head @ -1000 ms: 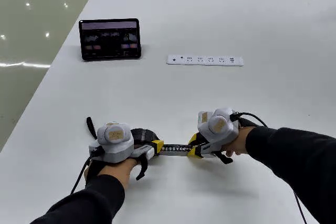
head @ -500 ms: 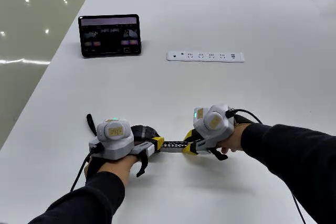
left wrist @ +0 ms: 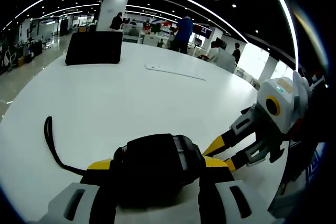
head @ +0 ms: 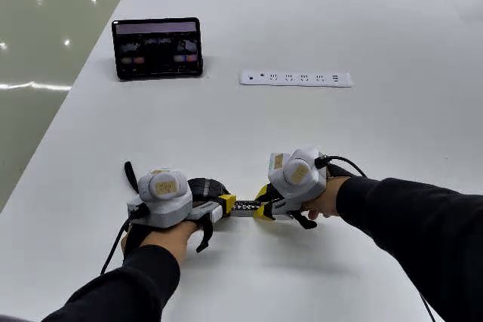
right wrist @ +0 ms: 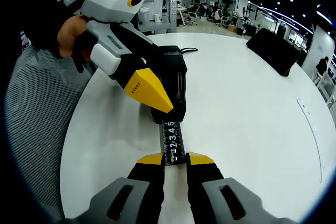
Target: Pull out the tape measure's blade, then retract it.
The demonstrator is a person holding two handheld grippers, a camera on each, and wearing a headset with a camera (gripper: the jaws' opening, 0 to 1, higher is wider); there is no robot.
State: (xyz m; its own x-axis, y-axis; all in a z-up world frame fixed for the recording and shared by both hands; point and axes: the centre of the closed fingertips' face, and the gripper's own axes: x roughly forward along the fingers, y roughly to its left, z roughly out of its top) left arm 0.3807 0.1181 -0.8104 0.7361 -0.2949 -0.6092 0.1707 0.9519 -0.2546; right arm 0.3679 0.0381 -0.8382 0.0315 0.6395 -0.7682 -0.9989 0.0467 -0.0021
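Lying on its side near the front left of the table (head: 339, 126), the black tape measure (head: 207, 190) sits clamped between the jaws of the left gripper (head: 219, 205), which are closed on its body from both sides, as the left gripper view shows with the case (left wrist: 157, 166) wedged between the two yellow tips. Out of its right end comes a short length of blade (head: 244, 207), lying flat just above the table and running straight to the right, so its long axis goes left to right across the person's front. The right gripper (head: 263, 205) is nipped shut on the blade's free end; in the right gripper view the numbered strip (right wrist: 171, 140) leads directly away from between its yellow tips (right wrist: 176, 158) to the mouth of the case (right wrist: 170, 85). The two grippers are close together, with little blade between them, so my judgement is that any pulling out must go rightward along that line, and any retracting leftward toward the case. A black strap (head: 130, 179) trails from the case to the far left. Well beyond, a tablet (head: 158, 48) stands at the far left and a power strip (head: 296, 78) lies far across the middle.
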